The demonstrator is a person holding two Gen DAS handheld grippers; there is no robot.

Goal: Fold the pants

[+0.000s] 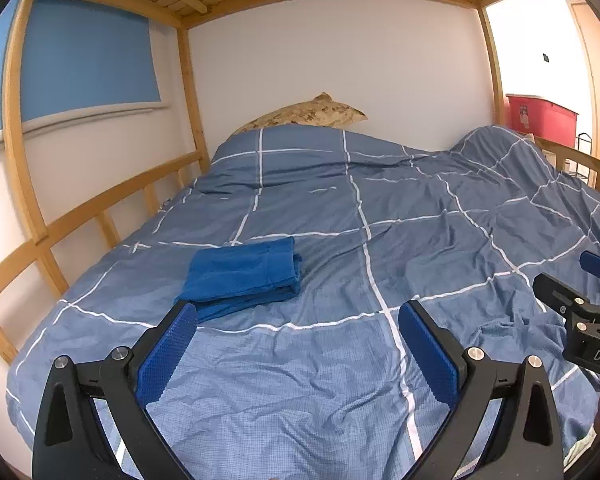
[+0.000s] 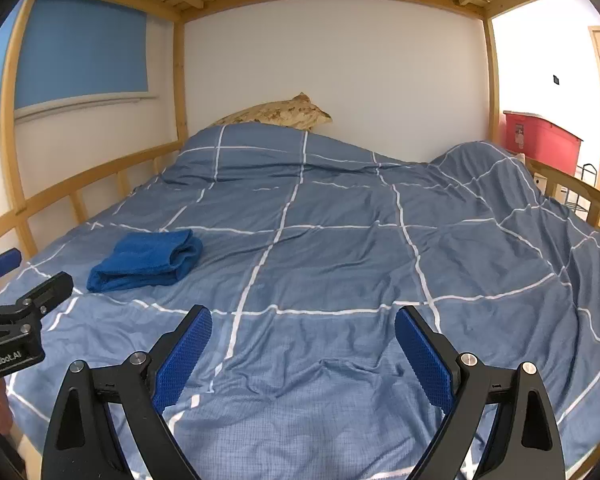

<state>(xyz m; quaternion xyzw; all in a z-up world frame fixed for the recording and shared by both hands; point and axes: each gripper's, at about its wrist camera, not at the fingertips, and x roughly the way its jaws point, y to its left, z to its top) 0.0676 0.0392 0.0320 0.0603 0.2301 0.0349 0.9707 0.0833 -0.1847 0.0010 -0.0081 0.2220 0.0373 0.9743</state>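
Both wrist views low, facing headboard, sharing duvet (image 1: 300,208)

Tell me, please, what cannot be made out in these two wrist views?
- Folded blue garment: legs and waistband hidden inside its own folds, both views.
- Pillow: lower part covered by the duvet.
- Red bin: label too small to read.
- Right gripper: cut off by the left view's edge.

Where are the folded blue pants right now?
The folded blue pants lie on the plaid duvet, left of centre, just beyond the left gripper, near the wooden side rail.
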